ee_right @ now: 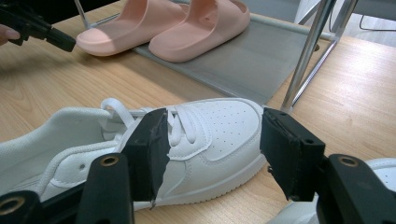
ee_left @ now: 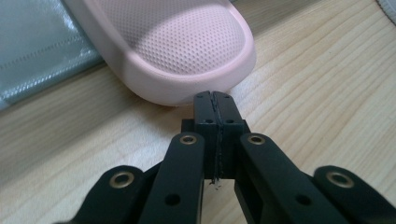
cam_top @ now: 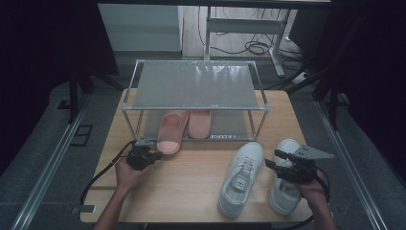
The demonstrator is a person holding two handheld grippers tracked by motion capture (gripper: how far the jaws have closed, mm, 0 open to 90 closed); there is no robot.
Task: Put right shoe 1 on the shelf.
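Left tool [ee_left: 215, 95], jaws shut and empty, points at the pink slipper [ee_left: 187, 46] just ahead.

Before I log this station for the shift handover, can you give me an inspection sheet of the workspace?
Surface: wooden table, bare between the shoes.
Job's things: pink slipper half off the lower shelf of the shoe rack; second slipper beside it; white sneaker and second sneaker on the table.
Clutter: nothing seen.
Grippers: left gripper shut, tip at the slipper's toe; right gripper open over the sneaker.
Cables: gripper cable; floor cables.
Surroundings: dark, desk legs behind.
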